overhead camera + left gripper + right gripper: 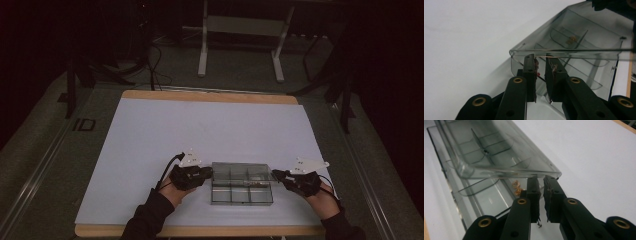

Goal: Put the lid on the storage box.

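My desk [150,130] is the biggest thing here, a pale sheet with a wooden rim showing at the far and near edges. Most of it lies bare: wide open room behind the box and out to both sides, only a narrow strip between the box and the near edge.

The box [242,183] sits near the front, between my two hands. It is clear, smoky plastic, split by thin walls into small compartments, with a hinged lid [564,37] lifted partway above the tray.

My left gripper [192,176] is at the box's left end. Its jaws stand a narrow gap apart, tips right under the lid's rim; whether they pinch that rim I cannot tell.

My right gripper [295,180] is at the right end. Its jaws are likewise nearly together with a slim gap, tips at the lid's corner edge, grip unclear.

In the tray lie small gold-coloured pieces [517,188], just ahead of my right jaws, too small to name.
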`<state>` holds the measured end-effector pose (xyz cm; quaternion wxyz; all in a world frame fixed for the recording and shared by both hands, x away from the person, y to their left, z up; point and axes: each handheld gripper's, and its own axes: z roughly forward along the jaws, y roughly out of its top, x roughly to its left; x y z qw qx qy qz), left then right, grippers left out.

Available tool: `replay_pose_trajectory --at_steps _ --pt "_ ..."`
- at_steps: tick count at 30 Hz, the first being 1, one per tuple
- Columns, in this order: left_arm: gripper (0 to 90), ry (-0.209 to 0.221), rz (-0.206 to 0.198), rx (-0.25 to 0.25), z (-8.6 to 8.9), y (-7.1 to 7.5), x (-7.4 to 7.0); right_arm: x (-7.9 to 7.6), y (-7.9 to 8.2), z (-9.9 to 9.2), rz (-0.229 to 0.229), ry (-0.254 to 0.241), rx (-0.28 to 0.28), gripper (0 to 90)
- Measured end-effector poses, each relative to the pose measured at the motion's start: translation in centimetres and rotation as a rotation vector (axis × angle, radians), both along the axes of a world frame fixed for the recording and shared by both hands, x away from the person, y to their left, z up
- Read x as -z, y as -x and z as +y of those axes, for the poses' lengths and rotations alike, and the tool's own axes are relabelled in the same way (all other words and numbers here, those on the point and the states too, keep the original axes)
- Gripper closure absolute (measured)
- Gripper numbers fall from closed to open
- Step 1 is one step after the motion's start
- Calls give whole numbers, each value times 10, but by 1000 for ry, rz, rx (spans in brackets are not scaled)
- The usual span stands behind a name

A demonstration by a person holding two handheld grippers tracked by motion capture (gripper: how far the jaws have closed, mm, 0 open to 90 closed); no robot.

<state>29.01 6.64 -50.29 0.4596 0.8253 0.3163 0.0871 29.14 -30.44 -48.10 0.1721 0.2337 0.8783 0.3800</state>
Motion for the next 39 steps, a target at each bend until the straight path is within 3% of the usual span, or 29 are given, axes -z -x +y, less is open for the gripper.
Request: replay_pose_trajectory --at_steps 11,28,31,39 --pt "792 -30 8 9 -2 5 9 14 5 1 45 -6 -18 823" --pt "774 -27 50 -24 2 2 22 26 1 -6 99 -24 15 815" --pt "775 -31 59 -27 3 1 24 27 0 -6 101 -15 23 815" --pt "754 -22 68 -39 5 -1 28 25 -2 -10 98 -45 39 779"
